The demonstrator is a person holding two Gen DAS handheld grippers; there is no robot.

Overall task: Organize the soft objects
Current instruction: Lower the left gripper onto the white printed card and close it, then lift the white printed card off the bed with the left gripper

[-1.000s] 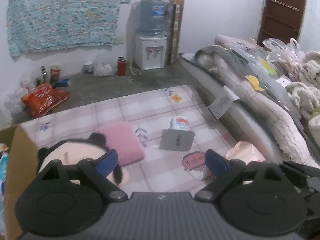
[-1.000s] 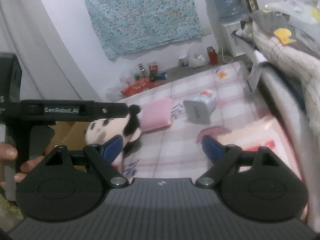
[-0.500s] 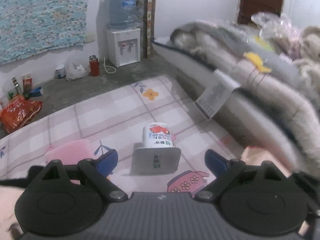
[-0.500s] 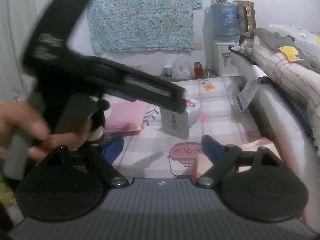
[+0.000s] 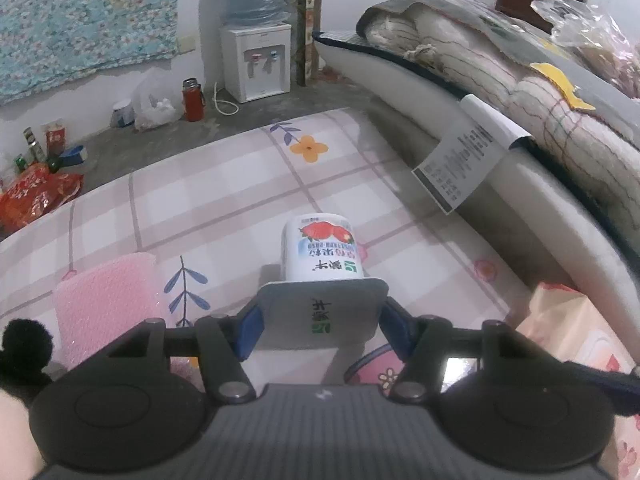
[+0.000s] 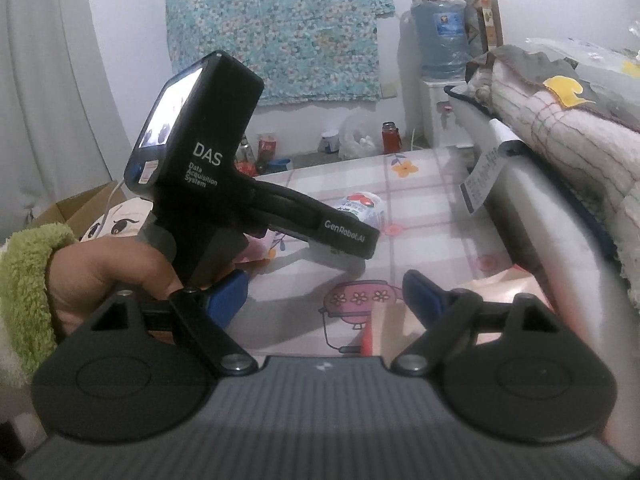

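Note:
A white yogurt-cup-shaped soft toy (image 5: 320, 276) with a strawberry label and grey square lid lies on its side on the checked mat (image 5: 224, 200). My left gripper (image 5: 320, 328) has its blue pads on either side of the lid, closing on it. The cup also shows in the right wrist view (image 6: 360, 204), behind the left gripper's body (image 6: 240, 200). My right gripper (image 6: 324, 296) is open and empty above the mat. A pink cushion (image 5: 108, 300) lies left of the cup. A panda plush (image 5: 24, 352) is at the left edge.
A mattress with piled blankets (image 5: 520, 92) runs along the right. A pink-orange bag (image 5: 568, 328) lies at the lower right. A cardboard box (image 6: 76, 208) stands at the left. A water dispenser (image 5: 256, 60), bottles and red snack bags (image 5: 32, 196) line the far wall.
My left gripper moved forward and down to the yogurt cup toy and its pads narrowed around the lid. My right gripper shifted slightly and stayed open.

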